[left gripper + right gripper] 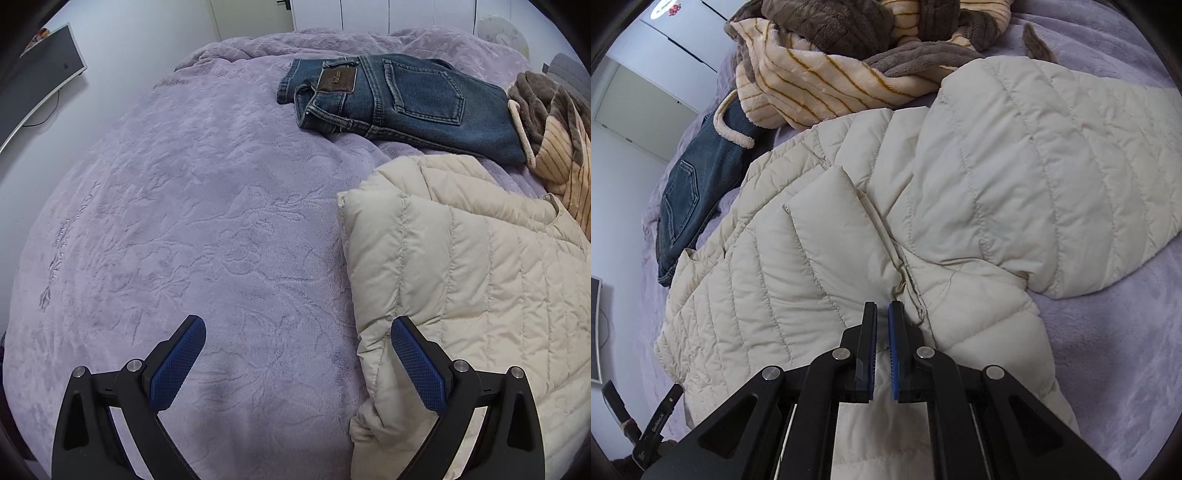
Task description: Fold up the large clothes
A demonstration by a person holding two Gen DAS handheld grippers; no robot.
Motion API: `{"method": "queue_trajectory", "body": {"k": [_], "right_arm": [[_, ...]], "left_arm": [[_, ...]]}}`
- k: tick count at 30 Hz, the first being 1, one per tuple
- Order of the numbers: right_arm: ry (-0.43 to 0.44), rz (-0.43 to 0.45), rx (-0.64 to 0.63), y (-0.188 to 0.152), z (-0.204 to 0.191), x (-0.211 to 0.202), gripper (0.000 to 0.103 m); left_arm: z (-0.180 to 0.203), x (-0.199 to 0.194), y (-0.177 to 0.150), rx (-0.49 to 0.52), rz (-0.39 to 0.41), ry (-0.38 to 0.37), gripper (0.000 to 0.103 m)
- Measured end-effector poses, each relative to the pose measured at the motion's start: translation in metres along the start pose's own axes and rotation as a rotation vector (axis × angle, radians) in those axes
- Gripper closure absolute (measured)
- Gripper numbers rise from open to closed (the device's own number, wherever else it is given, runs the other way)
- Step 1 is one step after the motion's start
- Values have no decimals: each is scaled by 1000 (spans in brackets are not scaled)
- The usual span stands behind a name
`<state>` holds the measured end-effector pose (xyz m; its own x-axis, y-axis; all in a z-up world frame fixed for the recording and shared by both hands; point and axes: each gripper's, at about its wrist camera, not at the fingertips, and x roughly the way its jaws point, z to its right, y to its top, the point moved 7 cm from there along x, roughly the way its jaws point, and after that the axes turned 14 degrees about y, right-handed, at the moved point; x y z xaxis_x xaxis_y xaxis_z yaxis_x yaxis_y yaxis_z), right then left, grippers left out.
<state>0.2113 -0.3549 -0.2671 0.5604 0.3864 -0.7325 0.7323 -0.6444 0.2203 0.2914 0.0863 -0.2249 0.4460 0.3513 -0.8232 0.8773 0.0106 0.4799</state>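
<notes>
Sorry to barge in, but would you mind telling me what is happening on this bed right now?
A person holding a gripper in each hand is folding a cream quilted puffer jacket spread on a lilac fleece blanket. The right gripper is closed at the jacket's middle, apparently pinching fabric near the seam. The left gripper is wide open and empty above the blanket beside the jacket's edge. Folded blue jeans and a crumpled brown and striped fleece garment lie further back.
</notes>
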Motion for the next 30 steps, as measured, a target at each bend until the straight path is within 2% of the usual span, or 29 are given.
{"method": "queue_trajectory", "body": {"k": [5,7,9,11,17,19,23,25,30], "right_arm": [[21,12,9,-3,8,-33,95],[35,7,21,-5,14,-43,90],[42,5,45,-8,24,-54,61],[47,15,73,-11,36,-67,48],[78,30,148,-16,78,-97,47],[71,52,189,-14,99,-109,43],[30,125,272,-4,149,-137,37],[43,148,323,3,172,-146,32],[82,196,448,23,222,-157,32]], "left_arm": [[-2,-30,3,-8,13,-29,2],[7,-41,0,6,13,-54,2],[22,-53,-5,33,8,-79,2],[43,-65,-14,64,1,-108,2],[125,-92,-49,177,-73,-216,2],[154,-100,-61,223,-105,-261,2],[206,-130,-77,301,-88,-319,2],[227,-142,-84,325,-90,-339,2],[266,-167,-93,353,-92,-364,2]]}}
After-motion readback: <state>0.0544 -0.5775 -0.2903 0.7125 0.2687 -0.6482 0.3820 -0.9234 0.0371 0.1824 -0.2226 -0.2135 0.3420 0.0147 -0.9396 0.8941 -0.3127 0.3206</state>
